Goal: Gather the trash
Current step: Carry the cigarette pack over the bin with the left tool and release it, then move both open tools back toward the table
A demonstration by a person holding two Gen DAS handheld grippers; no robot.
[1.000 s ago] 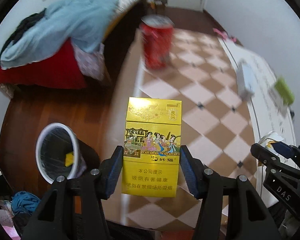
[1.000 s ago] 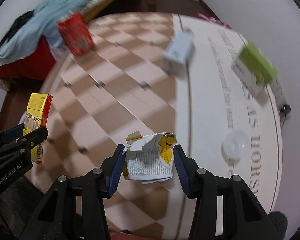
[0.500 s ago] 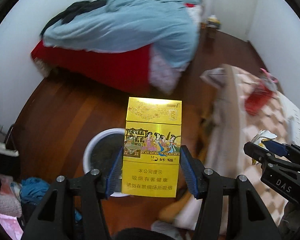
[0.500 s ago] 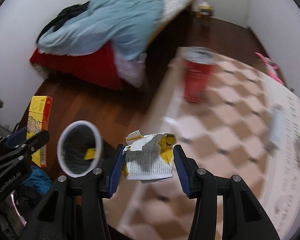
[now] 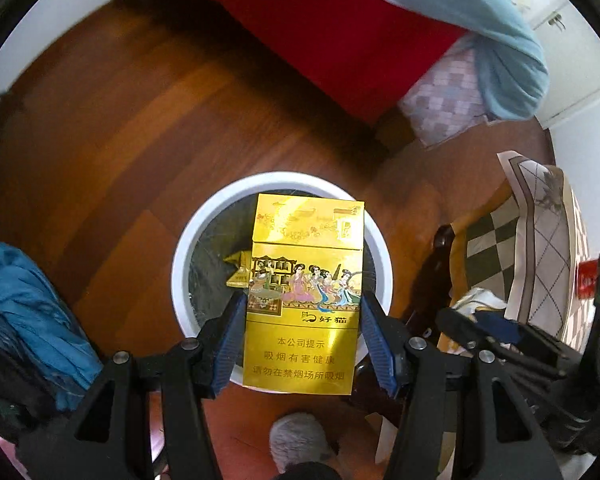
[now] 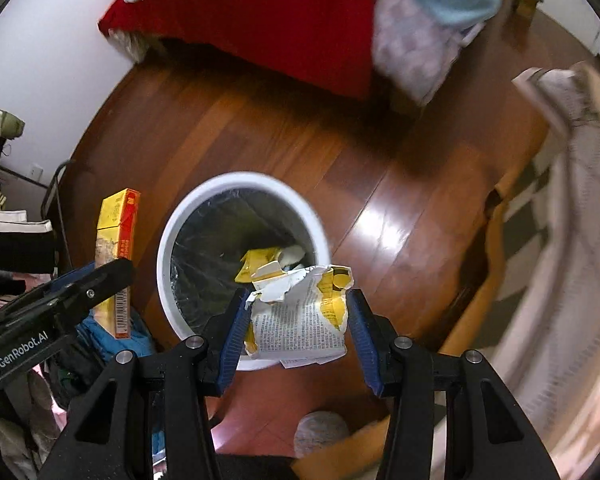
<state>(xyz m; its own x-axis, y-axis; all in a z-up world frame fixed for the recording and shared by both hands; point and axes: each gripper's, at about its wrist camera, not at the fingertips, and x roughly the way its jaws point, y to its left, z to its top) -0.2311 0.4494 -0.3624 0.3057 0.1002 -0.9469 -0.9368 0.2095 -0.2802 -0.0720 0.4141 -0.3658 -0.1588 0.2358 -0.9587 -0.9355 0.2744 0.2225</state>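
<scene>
Both grippers moved from the table to above the round white-rimmed bin (image 5: pixel 180 264) — left gripper (image 5: pixel 303 330) clamps a yellow cardboard cigarette pack (image 5: pixel 304 300), right gripper (image 6: pixel 296 320) clamps a torn white-yellow paper box (image 6: pixel 300 316).

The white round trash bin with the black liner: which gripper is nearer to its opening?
Left. The left gripper is above the bin opening; the right gripper is above its near rim.

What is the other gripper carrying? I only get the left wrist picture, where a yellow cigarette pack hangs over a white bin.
Observer: The right gripper grips a torn white and yellow carton.
Operator: Is it over the bin too?
Observer: Over the near rim of the white bin, yes.
Operator: Anything in the bin that my pack hides?
Observer: A crumpled white scrap beside the yellow wrapper.
</scene>
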